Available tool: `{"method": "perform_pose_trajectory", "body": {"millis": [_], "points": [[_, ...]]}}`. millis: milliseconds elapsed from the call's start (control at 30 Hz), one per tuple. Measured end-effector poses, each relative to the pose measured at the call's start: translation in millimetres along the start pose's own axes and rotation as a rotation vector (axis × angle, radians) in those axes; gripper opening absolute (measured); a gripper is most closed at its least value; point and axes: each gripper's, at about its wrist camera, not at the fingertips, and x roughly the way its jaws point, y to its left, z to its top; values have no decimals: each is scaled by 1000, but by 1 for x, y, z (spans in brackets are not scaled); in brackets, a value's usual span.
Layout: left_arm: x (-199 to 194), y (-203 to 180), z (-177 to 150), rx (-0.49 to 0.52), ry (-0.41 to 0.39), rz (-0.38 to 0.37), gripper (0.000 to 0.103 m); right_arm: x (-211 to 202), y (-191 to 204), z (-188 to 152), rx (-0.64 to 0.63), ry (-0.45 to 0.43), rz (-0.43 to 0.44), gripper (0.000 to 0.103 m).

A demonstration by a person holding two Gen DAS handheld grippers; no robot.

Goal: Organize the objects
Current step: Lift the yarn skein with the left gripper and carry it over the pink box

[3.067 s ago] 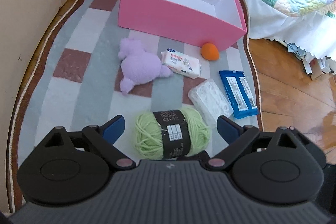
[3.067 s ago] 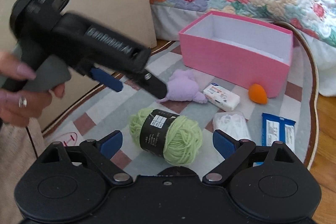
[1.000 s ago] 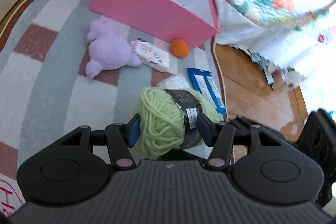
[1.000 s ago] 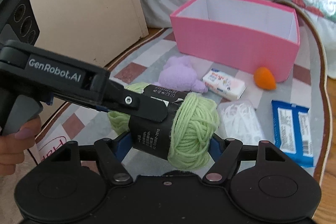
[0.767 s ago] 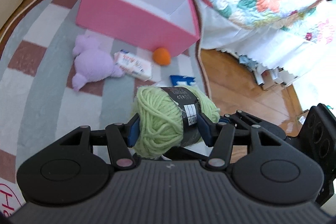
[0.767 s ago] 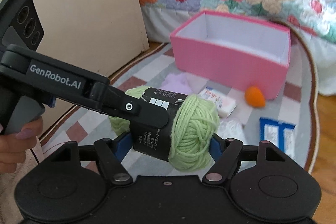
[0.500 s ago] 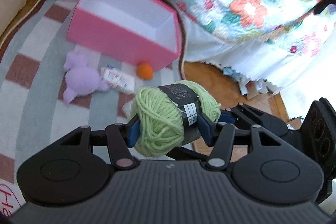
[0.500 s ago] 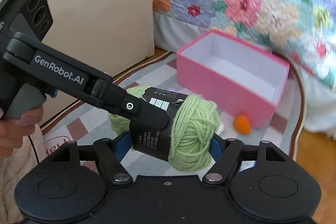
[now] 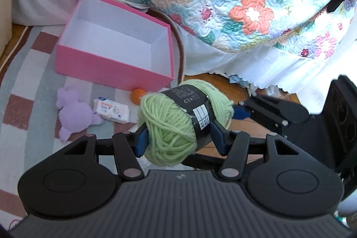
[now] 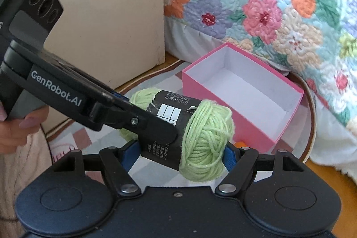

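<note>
The left gripper (image 9: 178,139) is matte black plastic with a ribbed grey-black top plate, two round discs on its housing, silver pivot screws on angled linkage arms, and blue pads on its fingers (image 9: 141,142). The right gripper (image 10: 176,156) has the same build. Seen from the side, the left one carries white "GenRobot.AI" lettering and three round lenses.

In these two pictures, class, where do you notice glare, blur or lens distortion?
Left wrist view: glare whitens the bed skirt at right; the rug stripes bow from fisheye distortion. Right wrist view: the quilt is slightly soft, the green yarn sharp.
</note>
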Motion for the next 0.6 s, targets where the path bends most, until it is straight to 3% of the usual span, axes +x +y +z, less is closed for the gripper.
{"method": "perform_pose_trajectory", "body": {"millis": [200, 600], "points": [[7, -5, 34, 28, 4, -14, 55, 0, -24, 27, 13, 34, 44, 81], [48, 4, 95, 90, -13, -8, 56, 29, -71, 40, 76, -113, -3, 80]]}}
